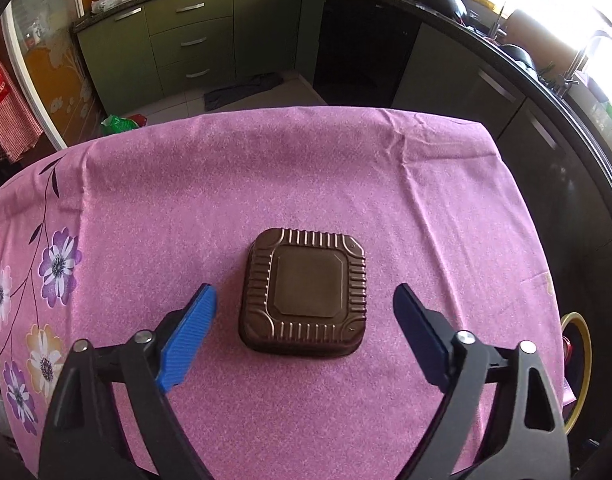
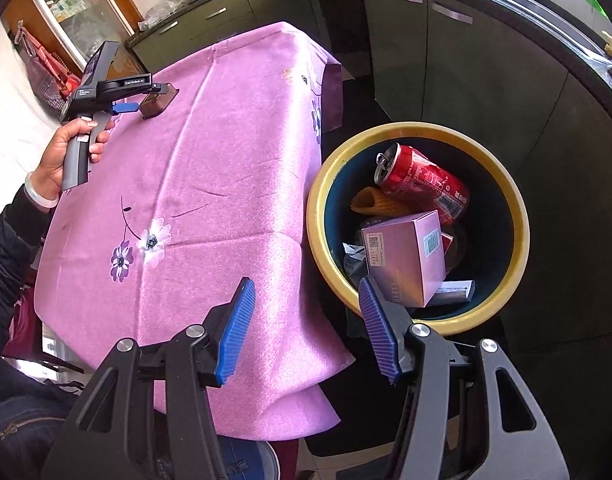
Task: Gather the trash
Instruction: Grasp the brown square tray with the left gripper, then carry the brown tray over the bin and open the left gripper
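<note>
Rubbish already collected is seen in the yellow-rimmed bin (image 2: 416, 320): a red can (image 2: 422, 184), a pink box (image 2: 406, 256). One brown tray (image 1: 304, 294) is left upturned on the pink cloth (image 1: 266, 168), framed untouched by the left gripper (image 1: 306, 296), jaws spread. The right gripper (image 2: 306, 304) is held open, empty, at the bin's edge.

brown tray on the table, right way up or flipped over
Flipped over: the brown tray shows its flat ribbed base on top, rim down on the pink tablecloth.
</note>
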Demonstrator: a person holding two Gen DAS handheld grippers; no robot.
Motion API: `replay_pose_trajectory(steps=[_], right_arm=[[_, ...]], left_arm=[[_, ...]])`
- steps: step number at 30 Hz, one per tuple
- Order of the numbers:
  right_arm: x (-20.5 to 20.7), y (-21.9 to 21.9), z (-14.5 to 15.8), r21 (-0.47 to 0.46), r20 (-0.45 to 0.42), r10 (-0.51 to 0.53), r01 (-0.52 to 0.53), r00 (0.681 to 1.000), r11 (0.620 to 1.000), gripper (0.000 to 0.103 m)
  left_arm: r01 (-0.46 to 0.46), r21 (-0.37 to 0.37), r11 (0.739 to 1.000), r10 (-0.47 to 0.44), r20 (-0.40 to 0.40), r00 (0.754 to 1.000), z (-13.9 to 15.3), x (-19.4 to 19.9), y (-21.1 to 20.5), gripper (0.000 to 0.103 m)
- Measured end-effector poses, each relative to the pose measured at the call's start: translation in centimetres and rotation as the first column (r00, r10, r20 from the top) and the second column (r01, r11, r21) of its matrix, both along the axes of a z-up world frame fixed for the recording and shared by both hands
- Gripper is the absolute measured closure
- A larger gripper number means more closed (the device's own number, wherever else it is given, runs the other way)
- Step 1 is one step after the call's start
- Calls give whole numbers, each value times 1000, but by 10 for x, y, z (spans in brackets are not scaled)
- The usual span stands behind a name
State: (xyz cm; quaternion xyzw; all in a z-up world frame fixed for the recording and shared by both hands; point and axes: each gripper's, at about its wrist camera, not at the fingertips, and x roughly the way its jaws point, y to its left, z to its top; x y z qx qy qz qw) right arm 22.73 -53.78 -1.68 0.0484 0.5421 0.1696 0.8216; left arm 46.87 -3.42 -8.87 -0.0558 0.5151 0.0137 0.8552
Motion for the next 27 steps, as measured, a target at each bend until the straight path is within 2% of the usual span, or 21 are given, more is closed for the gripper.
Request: replay_pose_trajectory(steps=[7, 15, 22, 27], right_arm=[[2, 2, -4, 7, -3, 11, -11, 1000, 1000, 49], [1, 4, -6, 5, -10, 9, -8, 1000, 1000, 49], [-1, 8, -6, 1, -10, 19, -19, 1000, 1000, 49], [-8, 11, -4, 6, -4, 23, -23, 1000, 1000, 49]], left_arm=[[-15, 41, 999, 17, -36, 999, -9, 5, -3, 39], [-9, 51, 999, 11, -29, 1000, -7, 0, -3, 42], [24, 82, 996, -25, 21, 999, 6, -23, -2, 42], [50, 99, 994, -58, 86, 995, 26, -63, -2, 42]])
